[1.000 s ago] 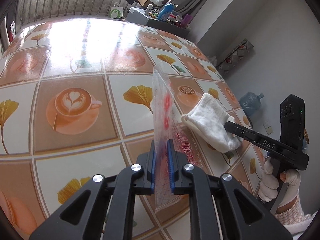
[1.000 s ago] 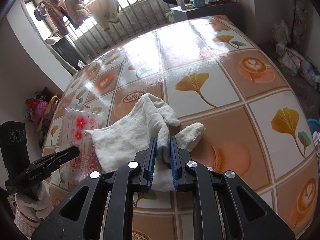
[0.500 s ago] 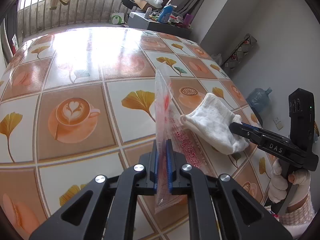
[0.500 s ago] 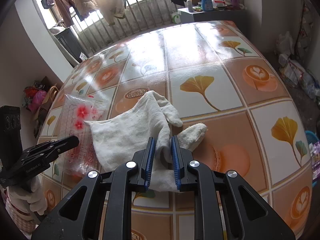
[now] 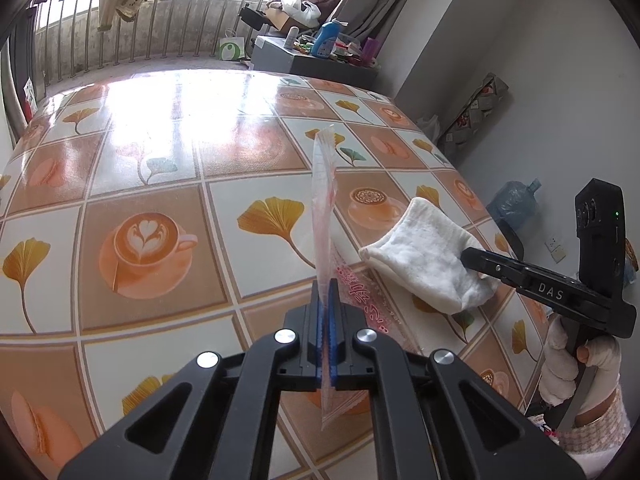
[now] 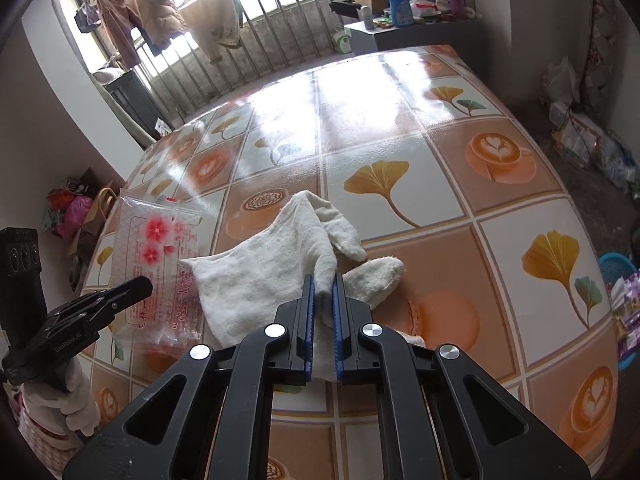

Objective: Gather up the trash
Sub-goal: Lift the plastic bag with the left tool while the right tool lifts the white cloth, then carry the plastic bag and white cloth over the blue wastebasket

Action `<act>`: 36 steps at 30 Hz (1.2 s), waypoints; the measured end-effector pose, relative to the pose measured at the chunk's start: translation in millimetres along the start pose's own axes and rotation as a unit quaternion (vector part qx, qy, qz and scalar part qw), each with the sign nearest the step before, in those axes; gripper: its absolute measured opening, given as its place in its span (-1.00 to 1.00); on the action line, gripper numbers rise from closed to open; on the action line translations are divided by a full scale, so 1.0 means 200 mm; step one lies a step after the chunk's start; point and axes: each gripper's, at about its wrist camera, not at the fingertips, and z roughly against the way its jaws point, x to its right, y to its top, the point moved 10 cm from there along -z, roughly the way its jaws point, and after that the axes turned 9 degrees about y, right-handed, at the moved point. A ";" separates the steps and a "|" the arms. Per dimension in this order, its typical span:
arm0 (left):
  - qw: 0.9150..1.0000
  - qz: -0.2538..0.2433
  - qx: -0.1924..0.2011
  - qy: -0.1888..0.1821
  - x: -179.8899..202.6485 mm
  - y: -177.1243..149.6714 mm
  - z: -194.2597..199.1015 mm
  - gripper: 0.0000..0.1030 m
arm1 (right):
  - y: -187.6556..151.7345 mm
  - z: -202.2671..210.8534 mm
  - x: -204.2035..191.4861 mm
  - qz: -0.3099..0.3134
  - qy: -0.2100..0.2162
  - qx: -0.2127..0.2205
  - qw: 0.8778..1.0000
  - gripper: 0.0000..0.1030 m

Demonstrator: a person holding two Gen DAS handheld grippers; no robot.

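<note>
Gripping a clear flower-printed plastic bag point(image 5: 323, 216) edge-on, the left tongs point(image 5: 327, 320) are clamped tight — bag standing upright off the worktop point(image 5: 160, 160). Right tongs point(image 6: 321, 308) are pinched on a white cloth point(image 6: 272, 264) — cloth lies just beside the bag, overlapping its edge.

I see a tablecloth point(image 6: 440, 128) checked in orange and white, printed with yellow ginkgo leaves and latte cups. The clear plastic bag point(image 6: 154, 240) carries red flowers and red lettering I can't read. The cloth point(image 6: 264, 264) is off-white; my gripper pads point(image 6: 307, 320) are blue.
</note>
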 end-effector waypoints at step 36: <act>0.994 -0.067 0.084 -0.026 0.35 0.38 0.21 -0.97 | 0.16 0.46 0.32 -0.057 -0.034 0.140 0.988 -0.89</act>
